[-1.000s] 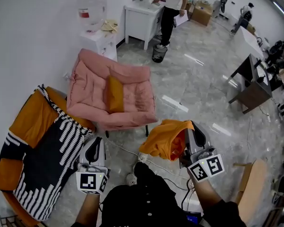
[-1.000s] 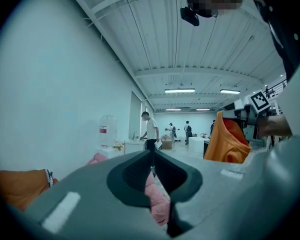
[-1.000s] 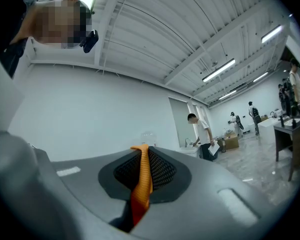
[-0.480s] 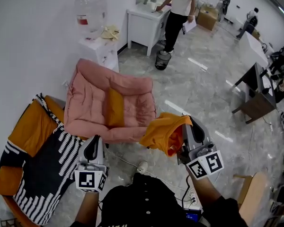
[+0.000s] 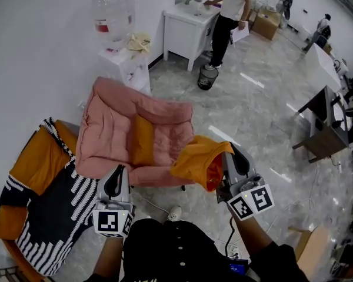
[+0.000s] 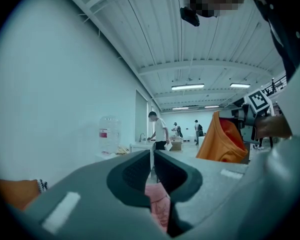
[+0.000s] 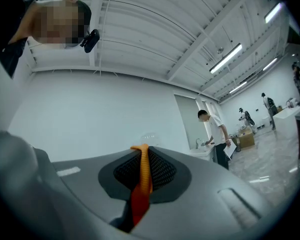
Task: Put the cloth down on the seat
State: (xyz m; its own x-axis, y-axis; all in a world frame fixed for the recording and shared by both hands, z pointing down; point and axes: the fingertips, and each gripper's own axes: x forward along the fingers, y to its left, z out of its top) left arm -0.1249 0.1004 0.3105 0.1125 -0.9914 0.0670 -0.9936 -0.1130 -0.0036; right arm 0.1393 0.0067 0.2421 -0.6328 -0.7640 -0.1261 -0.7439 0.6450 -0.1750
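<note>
Right tongs (image 5: 230, 158) are clamped on a fold of the orange cloth (image 5: 195, 160), which hangs in the air just beside the front corner of the pink seat (image 5: 115, 128), apparently not resting on it. Left tongs (image 5: 116, 184) are closed and empty near the seat's front edge. The carry looks nearly done; lowering the cloth onto the seat and letting go are yet to come.

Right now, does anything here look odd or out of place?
Only the orange cloth: it hangs bunched from the right gripper, pinched in its jaws, beside the pink seat rather than on it.
</note>
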